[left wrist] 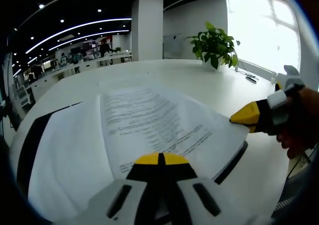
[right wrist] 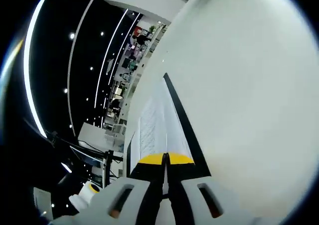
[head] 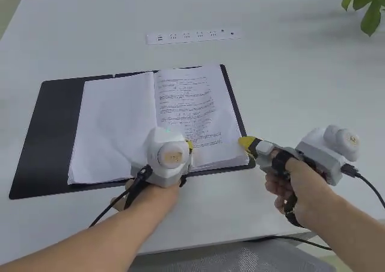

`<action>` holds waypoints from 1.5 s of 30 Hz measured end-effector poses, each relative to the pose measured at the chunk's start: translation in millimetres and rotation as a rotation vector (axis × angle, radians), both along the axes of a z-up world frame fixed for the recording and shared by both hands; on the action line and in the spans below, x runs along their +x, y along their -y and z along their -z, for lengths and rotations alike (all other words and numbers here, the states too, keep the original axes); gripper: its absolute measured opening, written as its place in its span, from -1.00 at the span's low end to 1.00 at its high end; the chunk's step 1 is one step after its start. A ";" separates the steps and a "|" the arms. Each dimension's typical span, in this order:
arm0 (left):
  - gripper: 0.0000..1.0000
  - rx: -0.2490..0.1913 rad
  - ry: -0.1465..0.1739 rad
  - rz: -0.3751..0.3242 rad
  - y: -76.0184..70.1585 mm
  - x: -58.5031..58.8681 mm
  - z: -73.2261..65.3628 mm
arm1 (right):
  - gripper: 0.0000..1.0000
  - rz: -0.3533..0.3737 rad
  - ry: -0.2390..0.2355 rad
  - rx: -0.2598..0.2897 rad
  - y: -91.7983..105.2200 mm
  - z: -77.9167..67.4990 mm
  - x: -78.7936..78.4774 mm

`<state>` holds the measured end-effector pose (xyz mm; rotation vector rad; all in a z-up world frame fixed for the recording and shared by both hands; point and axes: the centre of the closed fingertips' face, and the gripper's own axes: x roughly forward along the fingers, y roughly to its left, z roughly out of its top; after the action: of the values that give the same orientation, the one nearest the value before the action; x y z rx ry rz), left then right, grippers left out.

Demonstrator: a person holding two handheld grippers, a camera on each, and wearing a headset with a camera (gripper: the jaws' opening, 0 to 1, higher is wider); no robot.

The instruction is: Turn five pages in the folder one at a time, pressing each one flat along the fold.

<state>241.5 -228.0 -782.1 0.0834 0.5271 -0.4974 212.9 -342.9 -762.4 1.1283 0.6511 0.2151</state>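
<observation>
The folder lies open on the surface. In the head view the near end of its fold is hidden under the body of the left gripper, as are that gripper's own tips. The left gripper view shows those jaws clenched together on the printed page, at the folder's near edge just right of the fold. The right gripper sits at the folder's near right corner with its jaws closed and its yellow tip against the page edge, but I cannot tell whether a sheet is pinched between them.
</observation>
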 end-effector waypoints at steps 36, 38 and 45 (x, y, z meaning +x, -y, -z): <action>-0.37 -0.042 0.076 -0.090 -179.5 -61.7 -127.2 | -1.00 -0.341 0.360 -0.120 -188.1 -152.9 -0.6; -0.37 -0.044 0.081 -0.100 -190.3 -64.8 -129.3 | -1.00 -0.371 0.360 -0.146 -206.3 -149.1 -0.1; -0.36 -0.050 0.088 -0.133 -220.2 -72.8 -132.9 | -1.00 -0.431 0.323 -0.207 -252.3 -129.8 -1.8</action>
<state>168.8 -7.9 -649.2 0.0221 0.4303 -0.3752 211.1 -90.6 -632.6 0.7232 0.6046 0.6690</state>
